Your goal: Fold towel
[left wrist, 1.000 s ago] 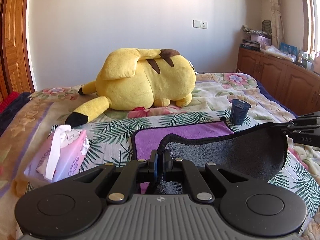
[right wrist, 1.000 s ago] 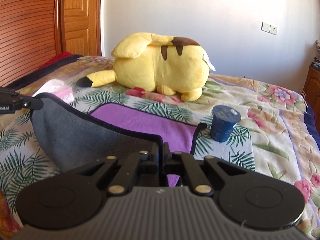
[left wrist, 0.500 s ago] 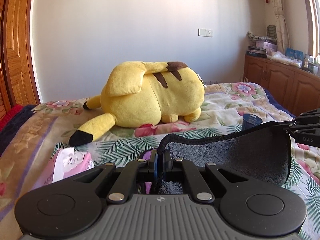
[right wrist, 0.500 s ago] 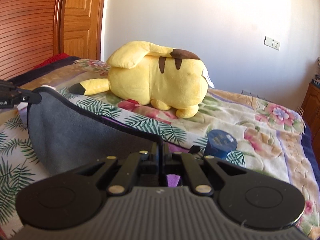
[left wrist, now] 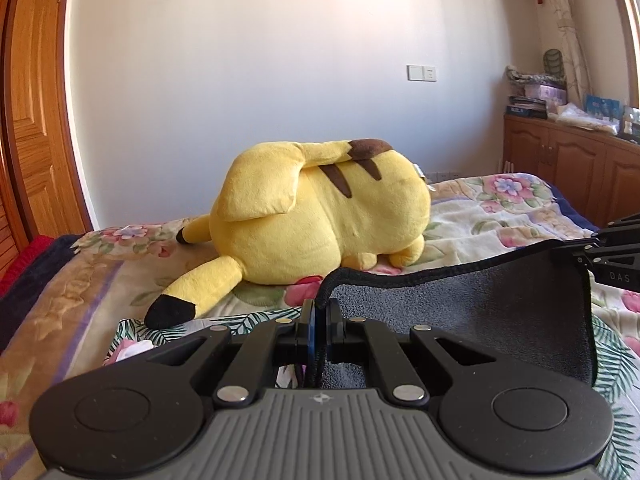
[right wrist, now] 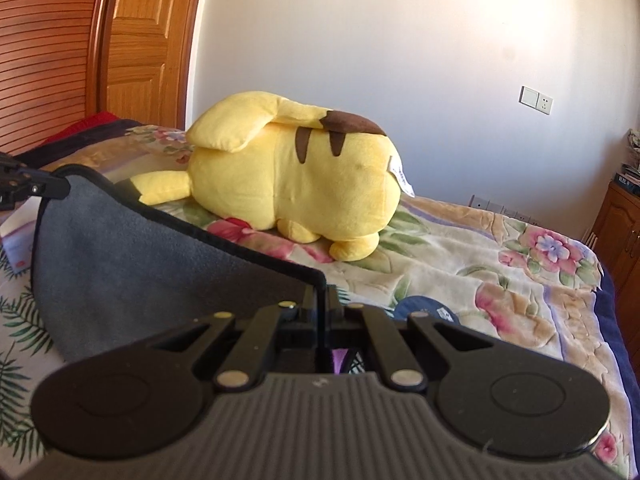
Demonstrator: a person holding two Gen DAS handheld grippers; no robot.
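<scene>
A: What did the left gripper (left wrist: 319, 312) hold?

B: Its fingers were pinched on one black-hemmed corner of the grey microfibre towel (left wrist: 460, 312). The right gripper (right wrist: 320, 300) was clamped on the other corner.

A: Position of the towel?

B: It hung between both grippers, sagging above the floral bedspread (right wrist: 460, 248). The yellow plush toy (left wrist: 316, 212) lay beyond it. A blue cup (right wrist: 420, 306) sat just beside the right gripper.
</scene>
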